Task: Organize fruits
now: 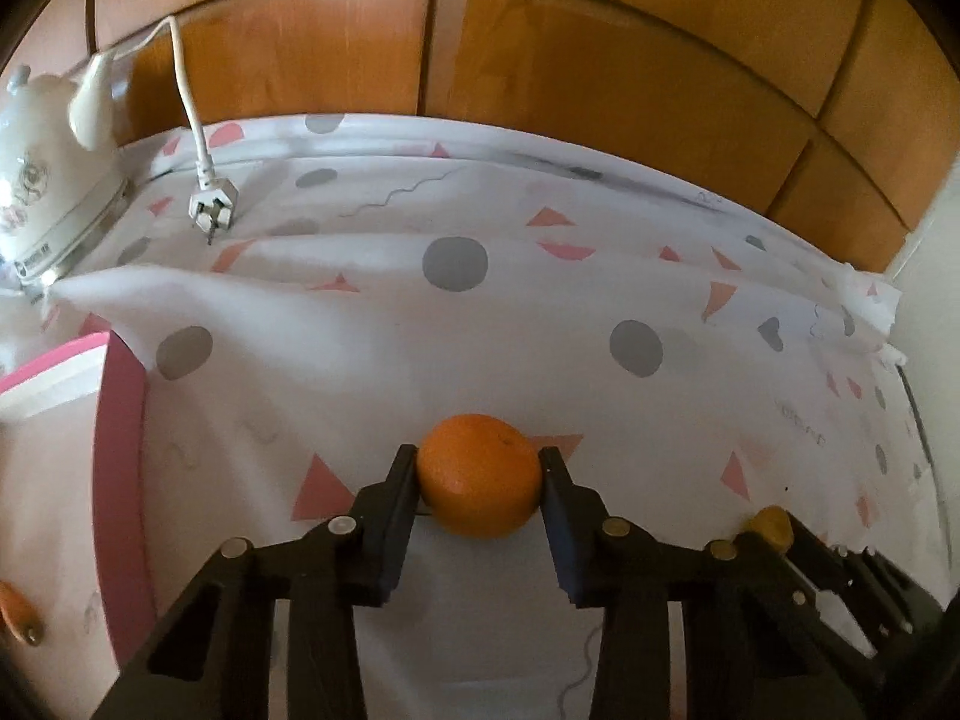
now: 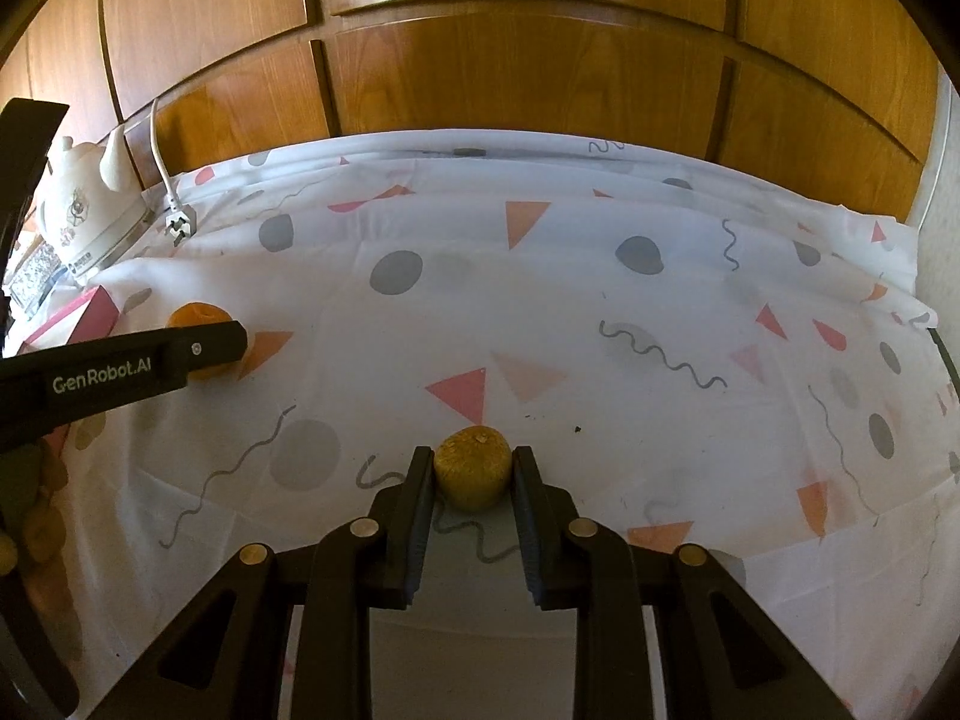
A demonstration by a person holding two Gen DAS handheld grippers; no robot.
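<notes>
- Between my left gripper's (image 1: 480, 459) jaws sits an orange (image 1: 479, 474), both pads touching its sides: I am clamped on it, just over the cloth.
- Between my right gripper's (image 2: 473, 461) jaws I grasp a smaller yellow-brown fruit (image 2: 473, 468) the same way.
- To do this well, I judge I should squeeze only lightly, lift both straight up, then carry them left toward the pink box (image 1: 120, 420), without dragging the loose cloth.
- Ahead of both jaws spreads a white patterned tablecloth (image 2: 540, 312), wrinkled, backed by wooden panels (image 2: 510, 60).
- Far ahead-left stand a white kettle (image 1: 42, 180) and a loose plug (image 1: 213, 207).
</notes>
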